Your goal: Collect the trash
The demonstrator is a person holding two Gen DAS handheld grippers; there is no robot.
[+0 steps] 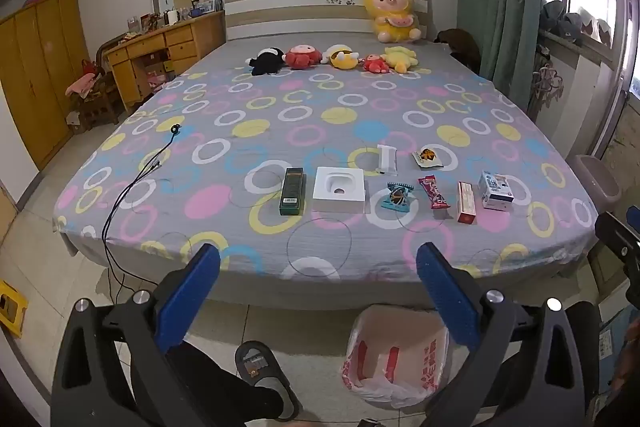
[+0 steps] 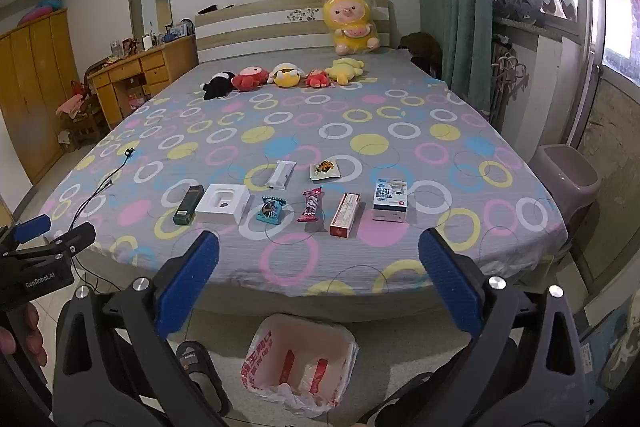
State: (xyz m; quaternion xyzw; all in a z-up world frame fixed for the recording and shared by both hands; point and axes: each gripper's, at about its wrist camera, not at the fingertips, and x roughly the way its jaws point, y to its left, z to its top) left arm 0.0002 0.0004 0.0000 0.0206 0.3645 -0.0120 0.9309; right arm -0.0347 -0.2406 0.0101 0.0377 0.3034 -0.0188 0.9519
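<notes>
Both claws stand spread wide with nothing between their blue pads: the left claw (image 1: 318,267) and the right claw (image 2: 319,255) hang over the foot of the bed (image 2: 248,267), pointing down at a slant. Nearest, below and between the jaws, a bin lined with a white and red plastic bag (image 2: 304,359) stands on the floor, open. Beyond the claw tips, on the ring-patterned sheet, the trash lies in a row, apart from one another: a dark green box (image 2: 188,205), a white open box (image 2: 224,203), a blue wrapper (image 2: 272,209), a red wrapper (image 2: 311,205), a red and white box (image 2: 345,215), and a blue and white carton (image 2: 390,199). Just behind them lie a white wrapper (image 2: 281,173) and a small orange-printed packet (image 2: 326,169). Far off, plush toys (image 2: 286,75) line the headboard end.
</notes>
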